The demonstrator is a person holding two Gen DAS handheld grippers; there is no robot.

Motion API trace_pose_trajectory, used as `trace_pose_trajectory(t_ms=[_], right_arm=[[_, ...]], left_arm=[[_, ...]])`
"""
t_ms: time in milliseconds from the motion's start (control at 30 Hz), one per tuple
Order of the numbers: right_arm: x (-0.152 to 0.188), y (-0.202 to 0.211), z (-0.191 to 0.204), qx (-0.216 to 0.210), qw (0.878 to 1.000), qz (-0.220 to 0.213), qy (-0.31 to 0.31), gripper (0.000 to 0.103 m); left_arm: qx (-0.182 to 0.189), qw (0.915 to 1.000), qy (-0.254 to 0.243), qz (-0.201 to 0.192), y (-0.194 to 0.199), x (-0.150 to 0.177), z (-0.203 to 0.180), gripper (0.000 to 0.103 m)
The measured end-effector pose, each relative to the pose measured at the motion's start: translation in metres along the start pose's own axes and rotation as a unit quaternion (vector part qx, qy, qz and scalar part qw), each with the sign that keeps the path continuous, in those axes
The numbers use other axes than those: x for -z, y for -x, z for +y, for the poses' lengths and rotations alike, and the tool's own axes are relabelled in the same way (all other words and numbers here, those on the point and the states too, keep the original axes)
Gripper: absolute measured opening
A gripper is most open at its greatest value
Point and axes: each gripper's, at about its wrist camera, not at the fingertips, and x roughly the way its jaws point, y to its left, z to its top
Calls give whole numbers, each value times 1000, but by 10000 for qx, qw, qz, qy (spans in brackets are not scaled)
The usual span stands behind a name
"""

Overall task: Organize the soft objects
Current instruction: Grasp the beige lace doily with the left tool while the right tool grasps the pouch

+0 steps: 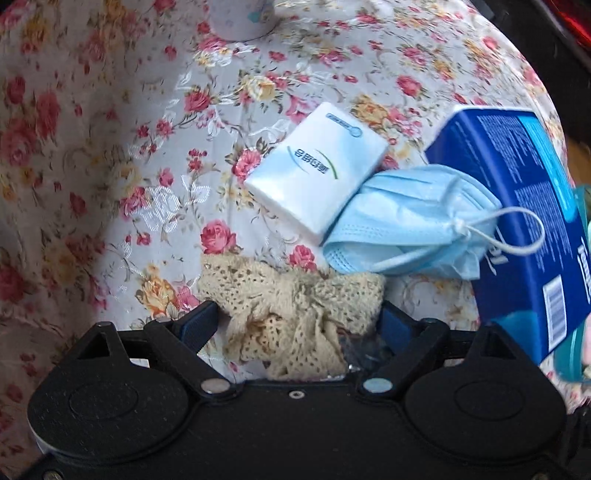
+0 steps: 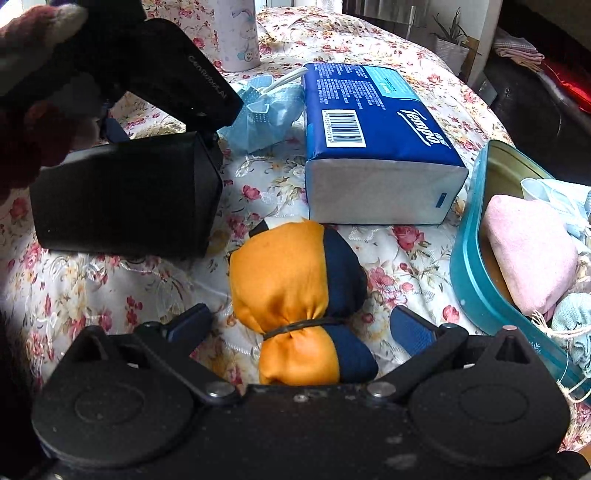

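Cream crocheted lace piece (image 1: 295, 314): bunched, lying on the floral cloth (image 1: 110, 166) of the worktop, between the two blue-padded fingers (image 1: 195, 325) of the left gripper (image 1: 299, 325). The jaws stand wide at either side of the lace; whether the pads press on it cannot be told.

Orange and navy fabric pouch (image 2: 295, 295): stuffed, cinched by a dark band near one end, lying on the cloth between the spread fingers of the right gripper (image 2: 306, 328). The jaws are open, with a clear gap between each pad and the pouch.

White tissue packet (image 1: 317, 170): flat on the cloth beyond the lace, one corner touching the mask.

Pale blue face mask (image 1: 410, 221): folded, its white ear loop (image 1: 517, 236) lying over the blue pack.

Blue Tempo tissue pack (image 2: 373, 122): large, barcode side up, white end facing the right wrist camera, just beyond the pouch.

Teal tin (image 2: 469, 266): at the right edge of the right wrist view, near the pack; a pink soft bundle (image 2: 532, 251) and pale blue items lie inside.

White patterned cup (image 2: 238, 33): upright at the far side of the worktop.
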Motion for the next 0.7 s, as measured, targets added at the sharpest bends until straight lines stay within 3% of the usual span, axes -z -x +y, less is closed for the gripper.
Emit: trace_pose_trajectory(t_ms=[67,100,167,433,600,700], right_arm=[[-1,0,0,2,10000,19,0,103],[-2,-1,0,3,10000,28,-1,103],[-3,-1,0,-5,10000,53,0,103],[-13,-5,-1,-35,9996,268,-5,103],[-17,-6,-4,-80,9992,396,-8,103],[-17,-4,-5,-73,9987,494,-62,103]], left_arm=[[16,10000,-3,-66,4,1,0,74],[53,9999,-6,-92,7,2,0,62],[156,9998,94,-125,13,5,2,57],[64,9968,555,-572,59,14,23,55],[137,9879,1024,-1153,115,27,38,55],[-13,9833,1140,-1420,141,44,38,55]])
